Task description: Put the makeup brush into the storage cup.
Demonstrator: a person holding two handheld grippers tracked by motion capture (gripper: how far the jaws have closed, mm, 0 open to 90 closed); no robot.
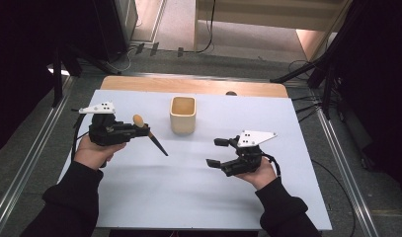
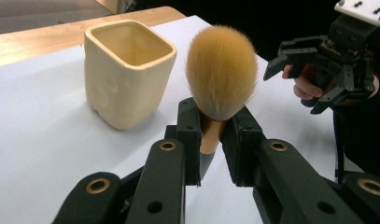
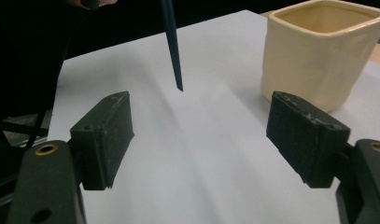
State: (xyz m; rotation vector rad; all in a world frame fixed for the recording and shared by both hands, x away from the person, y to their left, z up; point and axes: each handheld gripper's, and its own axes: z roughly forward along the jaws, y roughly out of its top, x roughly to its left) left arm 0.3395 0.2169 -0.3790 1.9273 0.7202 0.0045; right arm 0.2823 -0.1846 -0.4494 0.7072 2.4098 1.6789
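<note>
On the white table (image 1: pixel 198 197), the cream cup (image 1: pixel 182 114) stands toward twelve o'clock. The left gripper (image 1: pixel 139 129), at nine, clamps the makeup brush (image 2: pixel 221 70) by its ferrule. The right gripper (image 1: pixel 217 152), at four, is wide open, empty. Best tip the brush handle-down over the cup's mouth — then release.

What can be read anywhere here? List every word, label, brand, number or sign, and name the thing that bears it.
None: no readable text in these pictures.
The cream square ceramic cup is plain, with shallow dents and no lettering.
The tan-bristled makeup brush with its black pointed handle shows no brand.
The white table sheet is blank.
</note>
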